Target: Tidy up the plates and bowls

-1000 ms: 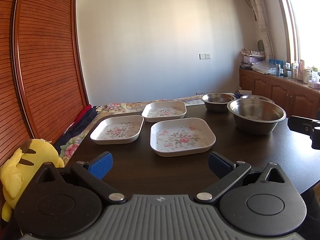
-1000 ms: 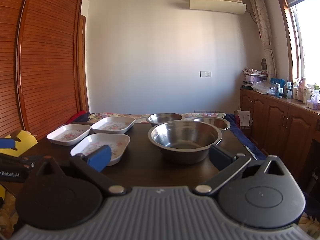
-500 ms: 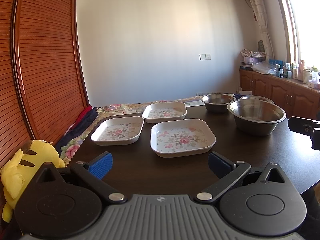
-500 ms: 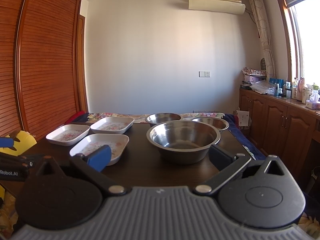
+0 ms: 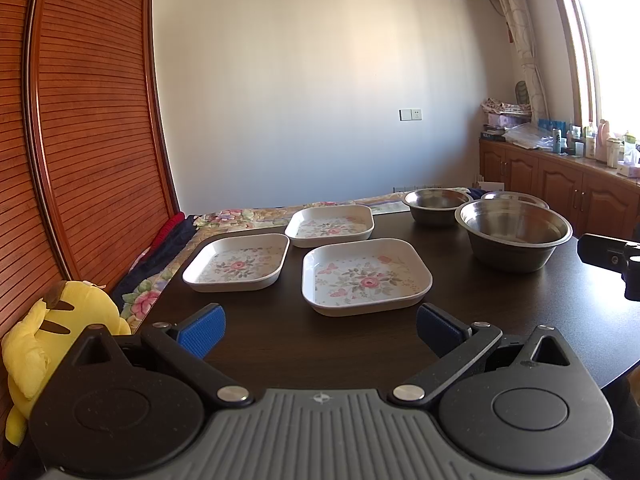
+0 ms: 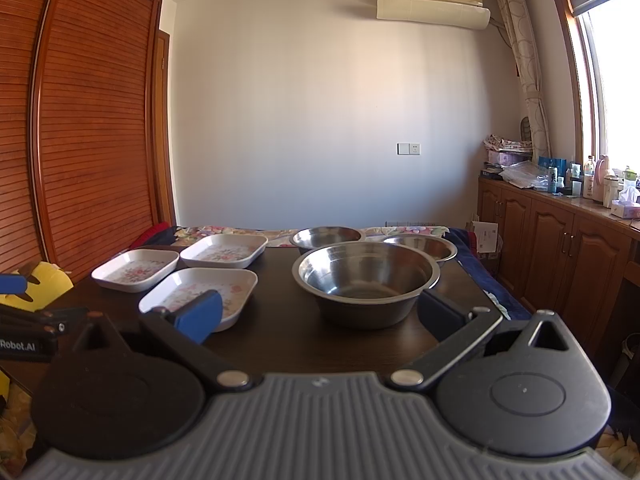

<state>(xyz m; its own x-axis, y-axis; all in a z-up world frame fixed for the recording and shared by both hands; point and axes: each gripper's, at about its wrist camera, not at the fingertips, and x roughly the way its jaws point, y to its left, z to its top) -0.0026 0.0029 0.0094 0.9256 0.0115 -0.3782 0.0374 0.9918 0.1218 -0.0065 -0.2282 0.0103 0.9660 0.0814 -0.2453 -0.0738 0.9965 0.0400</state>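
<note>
— Six dishes are seen on the dark table (image 5: 520, 320), and none is stacked. How is the layout read from left to right?

— Three white floral plates are grouped on the left: the left plate (image 5: 238, 263), the far plate (image 5: 330, 226) behind it, and the near plate (image 5: 366, 276) closest to the camera. They lie just beside one another, apart. To the right, three steel bowls are clustered: a small bowl (image 5: 437, 206) at the back, the large bowl (image 5: 515, 234) in front, and a third bowl (image 6: 420, 246) mostly hidden behind the large one.

— How much of the task is judged done?

— Nothing, as far as can be seen; plates are not nested, bowls are not nested. All the stacking is judged to be left.

— And how are the tools posed?

— The left hand-held gripper (image 5: 318, 326) is held low at the table's near edge, aimed at the near plate, its jaws spread wide with nothing between them. The right hand-held gripper (image 6: 320, 312) is held level in front of the large bowl, likewise wide open and empty, with the bowl framed between its blue pads (image 6: 199, 314) but not touched.
</note>
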